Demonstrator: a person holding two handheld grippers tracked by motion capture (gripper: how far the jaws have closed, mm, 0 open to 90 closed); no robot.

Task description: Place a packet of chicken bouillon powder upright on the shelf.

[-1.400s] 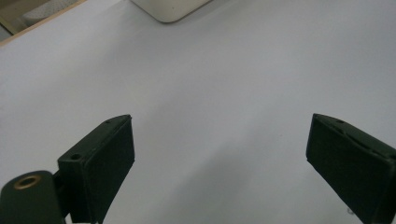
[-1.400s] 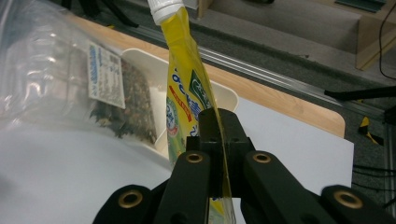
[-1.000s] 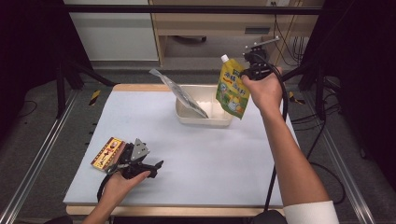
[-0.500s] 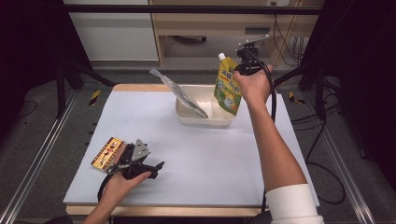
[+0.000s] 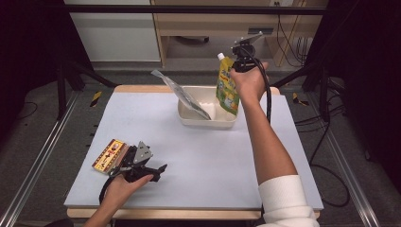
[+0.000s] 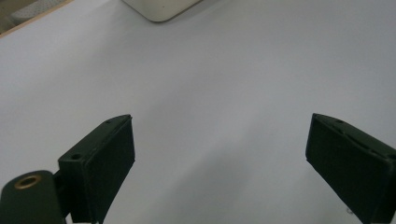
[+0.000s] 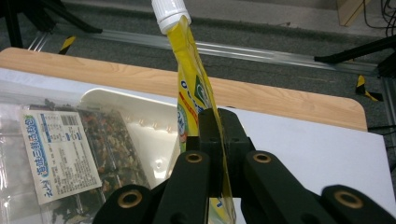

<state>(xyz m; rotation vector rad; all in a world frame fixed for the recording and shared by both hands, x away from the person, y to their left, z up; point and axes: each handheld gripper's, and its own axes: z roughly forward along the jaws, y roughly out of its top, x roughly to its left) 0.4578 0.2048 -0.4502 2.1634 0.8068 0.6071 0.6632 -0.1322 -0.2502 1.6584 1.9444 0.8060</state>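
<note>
Above tray (image 5: pixel 208 122), pouch (image 5: pixel 227 87) in right claw (image 5: pixel 235 71)

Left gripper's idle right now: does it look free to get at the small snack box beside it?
Probably yes. The left gripper rests open on the table, and the snack box lies right beside it with nothing between.

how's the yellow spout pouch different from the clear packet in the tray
The yellow pouch hangs upright over the tray, clamped by the right hand-held gripper; the clear packet leans in the tray, ungripped. The pouch is opaque with a white cap; the packet shows dark contents. Both are flexible packs.
</note>
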